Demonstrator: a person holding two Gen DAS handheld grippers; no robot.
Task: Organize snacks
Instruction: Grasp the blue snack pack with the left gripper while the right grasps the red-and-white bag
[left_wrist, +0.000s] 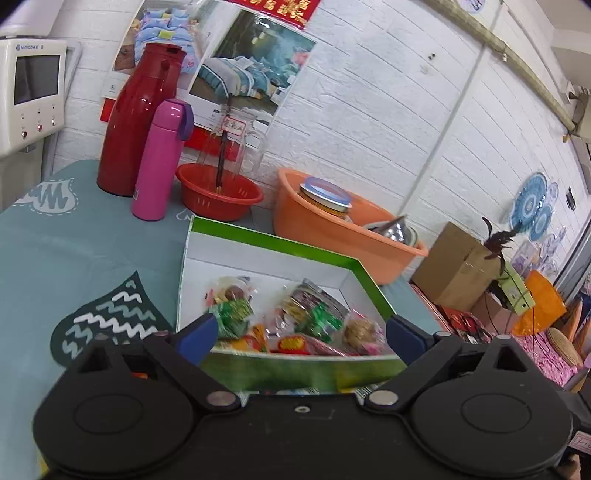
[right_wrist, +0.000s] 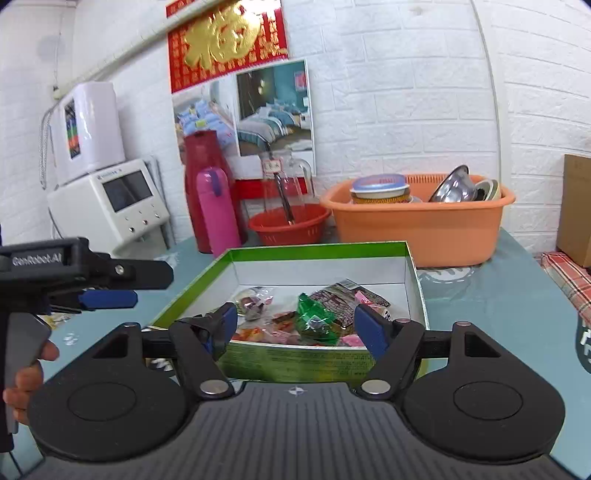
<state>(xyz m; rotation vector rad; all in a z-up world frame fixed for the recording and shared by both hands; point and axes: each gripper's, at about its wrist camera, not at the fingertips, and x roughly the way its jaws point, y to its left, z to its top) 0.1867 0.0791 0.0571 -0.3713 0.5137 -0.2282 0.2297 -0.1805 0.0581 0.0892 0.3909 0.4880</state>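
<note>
We hold the left gripper (left_wrist: 299, 334) and right gripper (right_wrist: 295, 325) side by side, fingers spread wide and empty, at the near wall of the green-rimmed white cardboard box (right_wrist: 325, 248) on the teal table — wrapped snacks (right_wrist: 314, 314) lie inside it, so the step looks near done, and next we'd judge whether any snack remains outside.

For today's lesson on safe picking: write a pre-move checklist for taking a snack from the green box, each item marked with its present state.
1. Left gripper open, nothing held: ok.
2. Right gripper open, nothing held: ok.
3. Green box uncovered, snack packets reachable: ok.
4. Both grippers near the front wall of the box, apart from each other: ok.
5. Target packet lies loose, not tangled: cannot tell.
6. Pink bottle and orange basin stand behind the box, out of the way: ok.
</note>
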